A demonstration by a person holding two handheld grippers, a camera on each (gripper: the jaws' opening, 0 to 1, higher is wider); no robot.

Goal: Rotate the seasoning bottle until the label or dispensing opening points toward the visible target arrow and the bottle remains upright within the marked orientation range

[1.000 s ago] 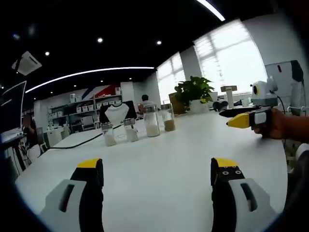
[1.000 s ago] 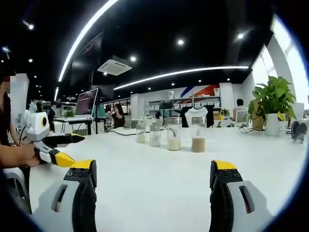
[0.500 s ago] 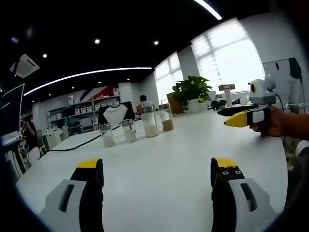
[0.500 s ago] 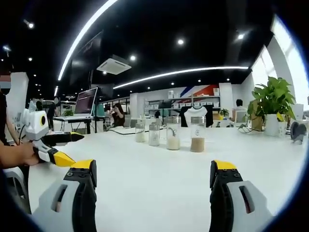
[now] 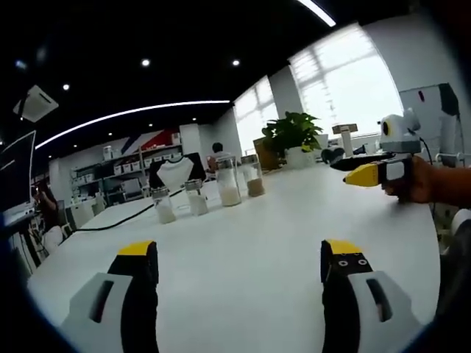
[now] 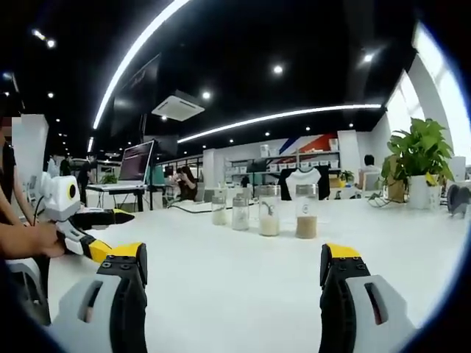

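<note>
Standing upright in a row at the far side of the white table [image 6: 243, 279] are four seasoning bottles [image 6: 269, 211], well apart from both tools. L gripper [image 5: 239, 257] and R gripper [image 6: 232, 259] are held over the tabletop w/ jaws spread, nothing gripped. Potted plant [image 6: 419, 158] seen at R.

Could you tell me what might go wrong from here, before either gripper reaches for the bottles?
1. Four bottles stand in a close row, so wide-open jaws reaching for one may knock its neighbour over.
2. No target arrow is visible on the table, so the turn could end at the wrong angle.
3. The left gripper and right gripper are both open and far off; approaching together, they might collide at the row.
</note>
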